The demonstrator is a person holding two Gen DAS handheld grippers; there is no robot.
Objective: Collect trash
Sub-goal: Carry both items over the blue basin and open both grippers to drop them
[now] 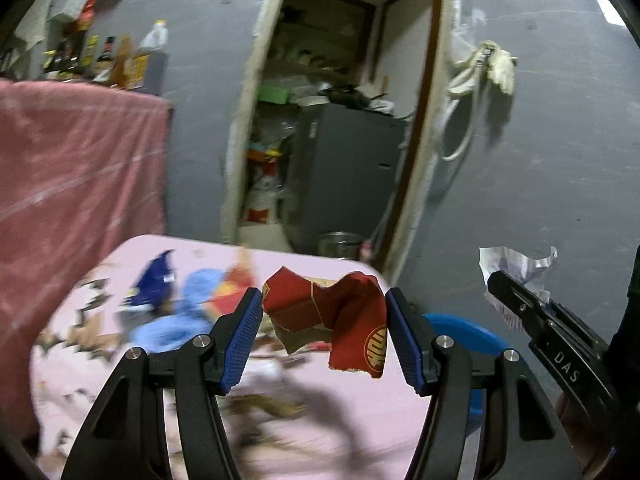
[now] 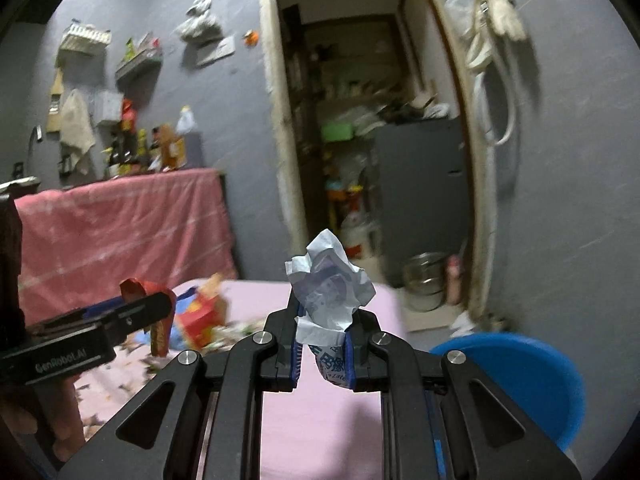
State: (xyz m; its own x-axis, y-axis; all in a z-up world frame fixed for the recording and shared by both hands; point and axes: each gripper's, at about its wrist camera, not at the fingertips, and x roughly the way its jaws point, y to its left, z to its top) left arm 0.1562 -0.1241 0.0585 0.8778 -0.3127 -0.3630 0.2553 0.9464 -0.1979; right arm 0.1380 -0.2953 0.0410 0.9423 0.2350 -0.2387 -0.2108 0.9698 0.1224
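Note:
A torn red piece of cardboard (image 1: 332, 316) with a gold emblem hangs between the blue pads of my left gripper (image 1: 324, 300), which is shut on it above the pink table (image 1: 320, 432). My right gripper (image 2: 326, 314) is shut on a crumpled white paper with blue print (image 2: 328, 292). In the left wrist view the right gripper (image 1: 516, 300) shows at the right with the paper (image 1: 516, 264). The right wrist view has the left gripper (image 2: 160, 306) at the left with the red piece (image 2: 134, 286). More trash lies on the table: a dark blue wrapper (image 1: 156, 280) and a red and yellow box (image 2: 200, 316).
A blue bin (image 2: 520, 376) stands low at the table's right side. A pink-draped counter (image 2: 120, 224) with bottles is at the left. Straight behind the table is a doorway with a grey cabinet (image 2: 420, 184) and a steel pot (image 2: 424, 280) on the floor.

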